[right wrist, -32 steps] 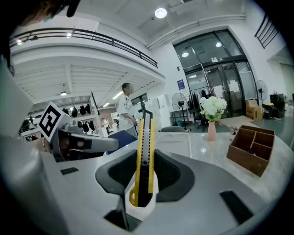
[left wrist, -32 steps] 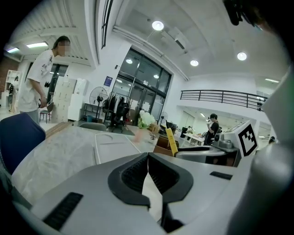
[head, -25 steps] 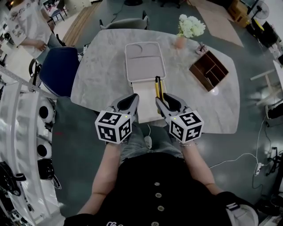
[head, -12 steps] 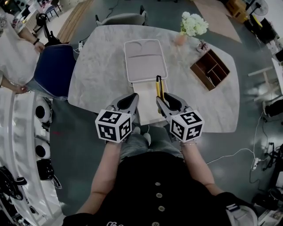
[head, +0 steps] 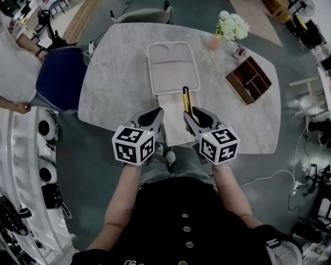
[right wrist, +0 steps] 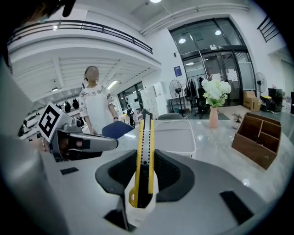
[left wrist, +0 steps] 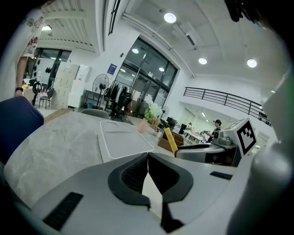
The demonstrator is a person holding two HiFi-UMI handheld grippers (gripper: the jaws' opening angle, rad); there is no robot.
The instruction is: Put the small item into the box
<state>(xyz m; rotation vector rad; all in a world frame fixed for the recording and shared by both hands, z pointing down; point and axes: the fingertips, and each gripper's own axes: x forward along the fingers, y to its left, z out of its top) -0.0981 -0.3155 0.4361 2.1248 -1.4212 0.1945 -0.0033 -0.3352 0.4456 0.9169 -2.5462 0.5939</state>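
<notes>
A pale shallow box [head: 173, 67] lies open on the marble table [head: 114, 77], with a flat white panel [head: 169, 121] in front of it at the near edge. My right gripper [head: 188, 115] is shut on a yellow utility knife [head: 185, 99], which sticks out forward over the white panel. In the right gripper view the knife [right wrist: 143, 151] stands between the pads [right wrist: 167, 172], and the box [right wrist: 177, 135] lies beyond it. My left gripper [head: 157, 115] hovers beside the right one at the table's near edge. Its jaws [left wrist: 148, 158] meet with nothing between them.
A brown wooden organiser [head: 250, 80] lies at the table's right, and a vase of white flowers [head: 230, 27] stands behind it. A blue chair [head: 61, 77] is at the left edge and a grey chair [head: 142, 15] on the far side. A person [head: 14, 67] stands at the left.
Both grippers have sunk a little towards the table's near edge, the knife still gripped. The person at the left has shifted along the frame's edge.
</notes>
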